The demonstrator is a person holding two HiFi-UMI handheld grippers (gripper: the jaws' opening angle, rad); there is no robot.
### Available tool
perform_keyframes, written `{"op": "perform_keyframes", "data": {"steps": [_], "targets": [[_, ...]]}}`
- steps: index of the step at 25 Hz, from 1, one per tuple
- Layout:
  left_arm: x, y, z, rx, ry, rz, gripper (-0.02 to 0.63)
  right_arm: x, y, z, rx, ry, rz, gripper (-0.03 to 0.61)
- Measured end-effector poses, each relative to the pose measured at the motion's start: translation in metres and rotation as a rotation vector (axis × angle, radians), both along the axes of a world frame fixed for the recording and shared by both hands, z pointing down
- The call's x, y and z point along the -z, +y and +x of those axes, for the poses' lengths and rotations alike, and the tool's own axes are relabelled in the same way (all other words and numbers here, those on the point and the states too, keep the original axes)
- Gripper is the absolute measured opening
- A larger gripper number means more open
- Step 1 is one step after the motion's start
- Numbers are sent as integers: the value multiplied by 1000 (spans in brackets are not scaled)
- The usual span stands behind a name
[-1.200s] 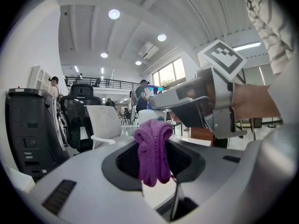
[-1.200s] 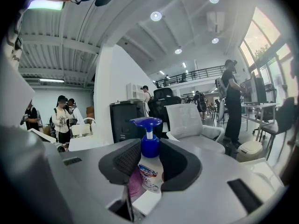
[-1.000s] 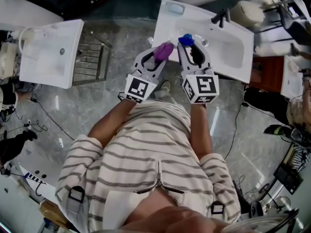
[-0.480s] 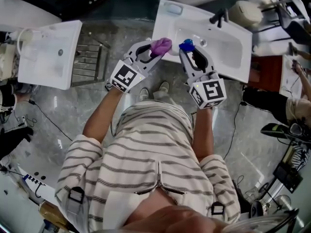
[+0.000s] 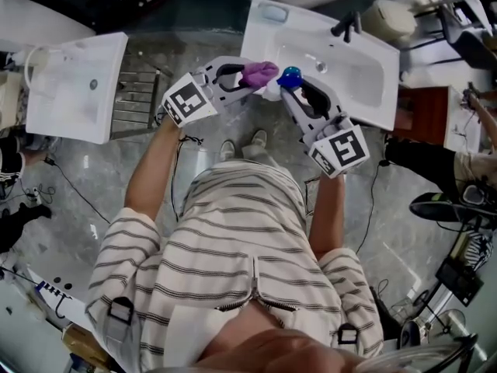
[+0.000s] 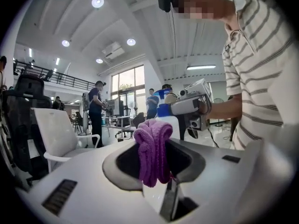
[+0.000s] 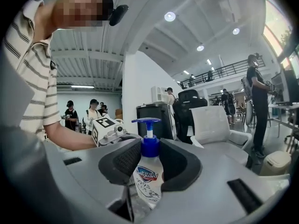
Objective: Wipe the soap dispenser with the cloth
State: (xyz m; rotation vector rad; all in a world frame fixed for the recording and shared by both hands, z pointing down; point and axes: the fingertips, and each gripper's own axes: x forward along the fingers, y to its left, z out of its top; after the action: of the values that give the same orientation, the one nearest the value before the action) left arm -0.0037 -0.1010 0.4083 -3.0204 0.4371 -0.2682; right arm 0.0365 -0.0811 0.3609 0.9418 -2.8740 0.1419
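In the head view my left gripper (image 5: 255,76) is shut on a folded purple cloth (image 5: 259,71) and points right, toward the soap dispenser (image 5: 289,77). The cloth's end lies right beside the dispenser's blue pump; I cannot tell if they touch. My right gripper (image 5: 295,86) is shut on the dispenser's clear body. In the left gripper view the cloth (image 6: 153,150) hangs between the jaws of my left gripper (image 6: 155,164), with the dispenser (image 6: 166,118) just behind. In the right gripper view the labelled bottle (image 7: 147,174) stands upright in my right gripper (image 7: 148,164).
A white washbasin (image 5: 365,80) with a black tap (image 5: 345,26) lies just beyond both grippers. A second white basin (image 5: 74,84) and a metal rack (image 5: 140,99) are at the left. Cables cross the grey floor. Several people stand far off in the gripper views.
My left gripper has swung out to the left and turned, so the cloth now points sideways at the pump. The right gripper has shifted slightly up and right with the dispenser.
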Motion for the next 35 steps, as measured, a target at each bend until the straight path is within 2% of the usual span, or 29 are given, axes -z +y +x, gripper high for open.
{"op": "perform_keyframes", "data": {"steps": [3, 18, 25, 29, 35], "targets": [[-1, -3, 6, -42, -20, 4, 130, 0, 4, -3, 27, -5, -2, 132], [-27, -8, 22, -133, -88, -27, 130, 4, 8, -5, 80, -47, -12, 132], [-37, -4, 22, -141, -69, -68, 130, 8, 7, -4, 85, -74, -16, 132], [-41, -3, 17, -112, -57, -92, 130, 8, 6, -1, 66, -84, -17, 132], [-40, -3, 8, -7, 0, -128, 132, 3, -4, 10, -12, -69, -21, 132]]}}
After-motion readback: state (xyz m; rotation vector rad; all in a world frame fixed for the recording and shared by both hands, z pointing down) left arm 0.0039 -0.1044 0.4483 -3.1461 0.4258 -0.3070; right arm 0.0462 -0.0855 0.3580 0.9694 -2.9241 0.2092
